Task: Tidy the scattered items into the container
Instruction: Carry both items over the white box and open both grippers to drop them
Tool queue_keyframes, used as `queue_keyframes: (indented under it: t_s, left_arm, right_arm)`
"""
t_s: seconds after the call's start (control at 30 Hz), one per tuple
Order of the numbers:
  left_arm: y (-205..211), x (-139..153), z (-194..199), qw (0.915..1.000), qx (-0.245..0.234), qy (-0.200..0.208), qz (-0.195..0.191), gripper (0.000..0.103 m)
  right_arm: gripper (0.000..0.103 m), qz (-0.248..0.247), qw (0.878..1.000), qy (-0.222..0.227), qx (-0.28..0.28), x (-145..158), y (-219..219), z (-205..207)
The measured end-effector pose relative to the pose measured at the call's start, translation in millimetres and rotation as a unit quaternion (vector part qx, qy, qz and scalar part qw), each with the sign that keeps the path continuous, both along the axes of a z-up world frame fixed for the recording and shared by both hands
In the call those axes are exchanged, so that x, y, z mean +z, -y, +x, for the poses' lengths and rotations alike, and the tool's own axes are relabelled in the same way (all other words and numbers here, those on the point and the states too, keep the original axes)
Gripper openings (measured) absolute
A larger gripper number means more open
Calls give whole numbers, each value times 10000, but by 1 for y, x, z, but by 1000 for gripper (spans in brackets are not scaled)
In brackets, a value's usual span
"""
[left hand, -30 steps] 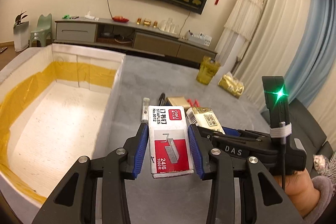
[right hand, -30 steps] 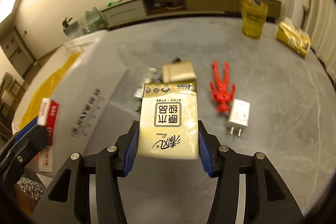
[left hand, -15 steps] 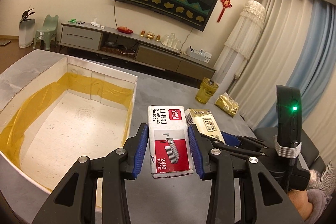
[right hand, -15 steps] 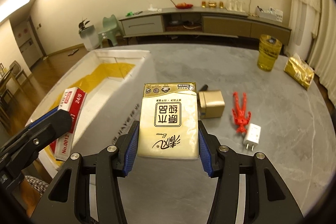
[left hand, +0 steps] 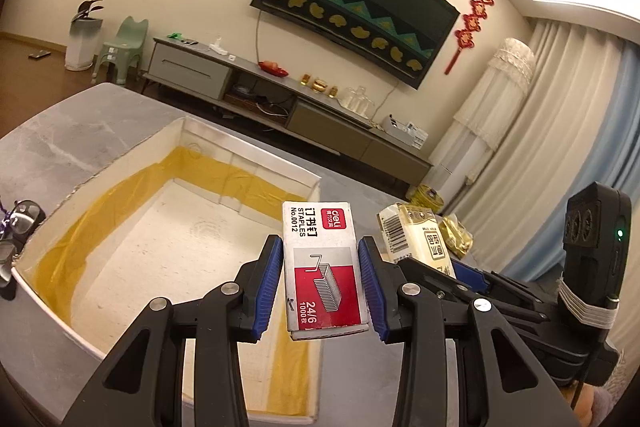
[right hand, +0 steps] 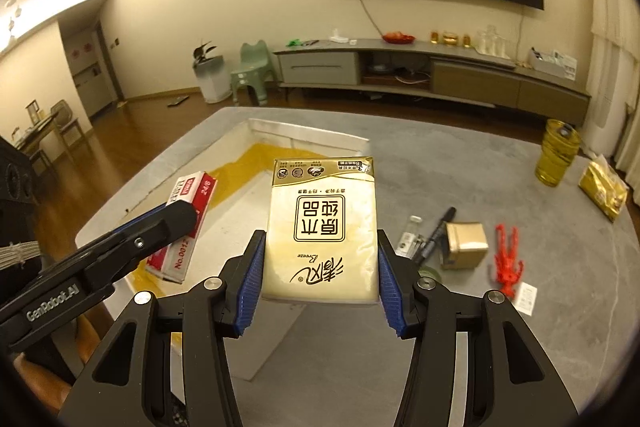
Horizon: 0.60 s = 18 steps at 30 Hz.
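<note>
**Inspector:** Jaws first. Both sets are clamped on cargo. Left gripper (left hand: pixel 320 291) grips a staple box (left hand: pixel 322 267) by its long sides, blue ribbed pads pressed flat against the card. Right gripper (right hand: pixel 318 283) pinches a tissue pack (right hand: pixel 322 231) the same way, at its lower half.

**Clerk:** Pose of each?

**Inspector:** Left gripper is held above the container (left hand: pixel 168 227), near its right-hand wall, fingers pointing across the open box towards the far wall. Right gripper sits just beside it on the right, raised over the table (right hand: pixel 500 347), near the container's side wall. From the right wrist view the left gripper shows at an angle with the staple box over the container's interior.

**Clerk:** Materials and shapes?

**Inspector:** Container is a white rectangular foam-like box, grainy floor, yellow tape banding the inner walls. Table is grey with a marbled surface. Staple box is small, stiff card, white above and red below, with a drawing of staples and the print "24/6". Tissue pack is soft, glossy cream plastic with a gold band at its far end.

**Clerk:** Items not yet collected?

**Inspector:** On the table to the right, well apart from the container: a gold box (right hand: pixel 466 245), a black pen (right hand: pixel 436 235) just beside it, a red plastic crayfish (right hand: pixel 507 261), a white charger (right hand: pixel 526 299), a yellow glass jar (right hand: pixel 558 151) and a gold foil bag (right hand: pixel 604 189).
</note>
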<state>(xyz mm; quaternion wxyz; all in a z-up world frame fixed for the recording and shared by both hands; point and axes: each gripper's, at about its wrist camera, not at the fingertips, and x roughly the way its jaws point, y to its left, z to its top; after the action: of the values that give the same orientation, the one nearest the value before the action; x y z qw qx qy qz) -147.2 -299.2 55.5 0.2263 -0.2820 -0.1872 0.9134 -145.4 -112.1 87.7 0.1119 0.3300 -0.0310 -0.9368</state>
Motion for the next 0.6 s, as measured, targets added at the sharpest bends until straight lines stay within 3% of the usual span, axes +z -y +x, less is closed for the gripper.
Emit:
queue_keyframes:
  t_s: [0.27,0.6]
  left_arm:
    - [29,-7,-13,9989,368,277,84,41]
    - [54,-25,-34,9926,939,738,-231,41]
  right_arm:
    - [54,178,9989,25,422,-11,45,-18]
    - [54,525,9948,236,842,-27,86,-58]
